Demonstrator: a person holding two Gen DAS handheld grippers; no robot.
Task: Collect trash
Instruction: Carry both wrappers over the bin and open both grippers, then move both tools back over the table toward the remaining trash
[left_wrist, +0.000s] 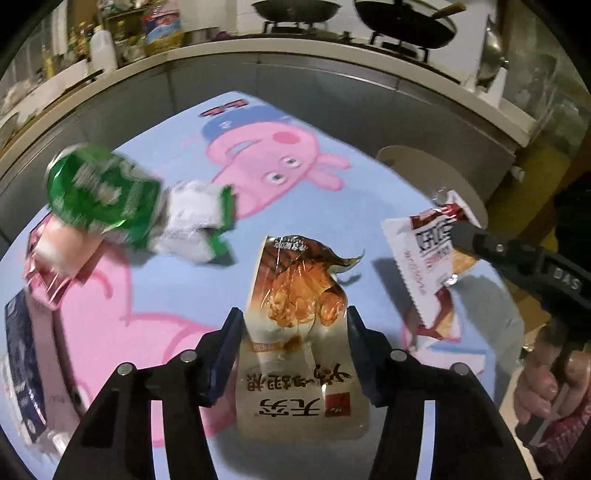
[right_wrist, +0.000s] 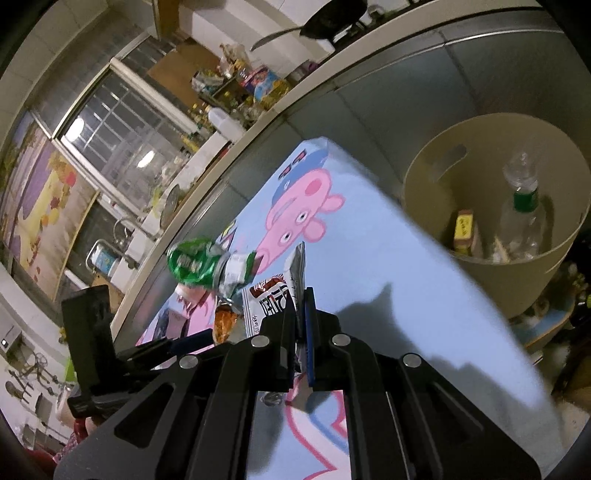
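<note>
Kitchen cabinets and a cluttered worktop with two dark pans ring a table (left_wrist: 155, 280) covered by a pale blue cloth printed with a pink cartoon pig. Left tongs (left_wrist: 291, 332) stand parted around an orange-and-white snack packet (left_wrist: 295, 325) lying flat on the cloth; whether the pads press on its sides cannot be told. Right tongs (right_wrist: 301, 310) are clenched on a white-and-brown wrapper (left_wrist: 428, 254), which hangs lifted above the cloth.

Beyond the table's far edge stands one beige round bin (right_wrist: 436, 170) with a handle slot; inside it lean one clear plastic bottle (right_wrist: 522, 218) with a green label and one small yellow carton (right_wrist: 463, 230), with some pale scraps at the bottom.

On the cloth, left of the packet, lie one crumpled green bag (left_wrist: 99, 192) touching a white-and-green wrapper (left_wrist: 192, 225), one pink box (left_wrist: 51, 258) partly under the bag, and one dark blue box (left_wrist: 22, 369) at the near left edge.
</note>
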